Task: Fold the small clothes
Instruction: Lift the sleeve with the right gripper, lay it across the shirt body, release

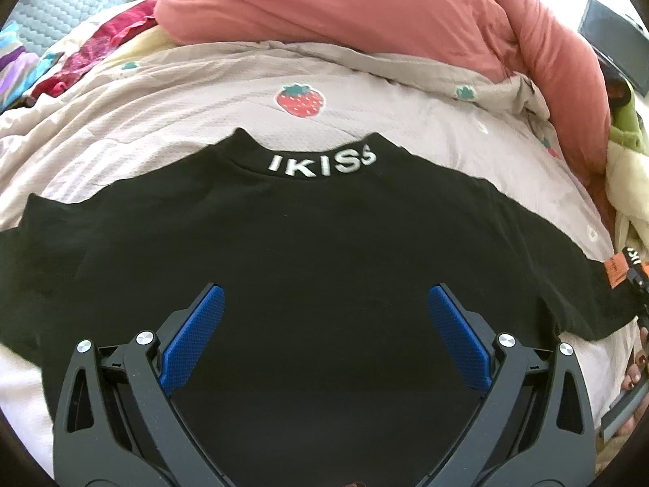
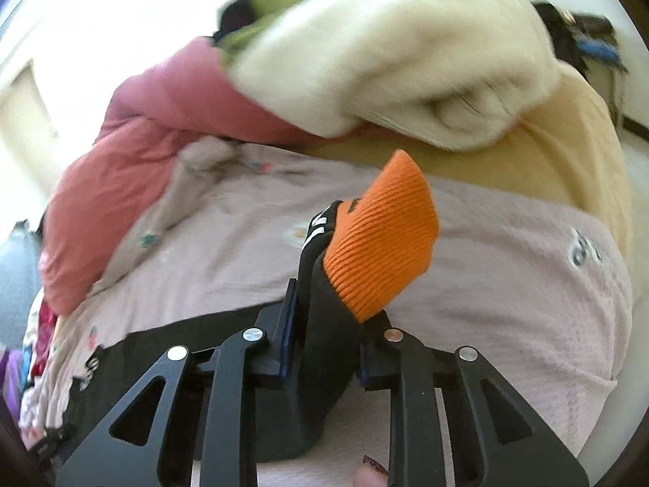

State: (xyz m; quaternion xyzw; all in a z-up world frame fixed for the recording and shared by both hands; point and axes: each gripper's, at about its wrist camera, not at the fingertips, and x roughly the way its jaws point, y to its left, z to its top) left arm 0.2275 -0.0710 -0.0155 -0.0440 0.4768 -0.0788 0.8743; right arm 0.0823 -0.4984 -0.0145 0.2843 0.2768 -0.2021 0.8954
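A small black top [image 1: 308, 235] lies spread flat on the pink bedsheet [image 1: 243, 117], its collar lettered IKISS [image 1: 320, 162] pointing away. My left gripper [image 1: 324, 300] is open and empty, hovering over the middle of the top, blue pads [image 1: 194, 337] wide apart. My right gripper [image 2: 328, 304] is shut on the top's right sleeve [image 2: 324, 365], whose orange ribbed cuff [image 2: 385, 239] sticks out past the fingers and is lifted off the sheet. That sleeve end also shows at the right edge of the left wrist view [image 1: 620, 272].
A coral duvet [image 1: 365, 12] is bunched along the back of the bed. A cream fleece garment [image 2: 385, 61] and a green one [image 2: 263, 12] are piled to the right. Colourful clothes [image 1: 93, 48] lie at the far left. A strawberry print [image 1: 300, 99] marks the sheet.
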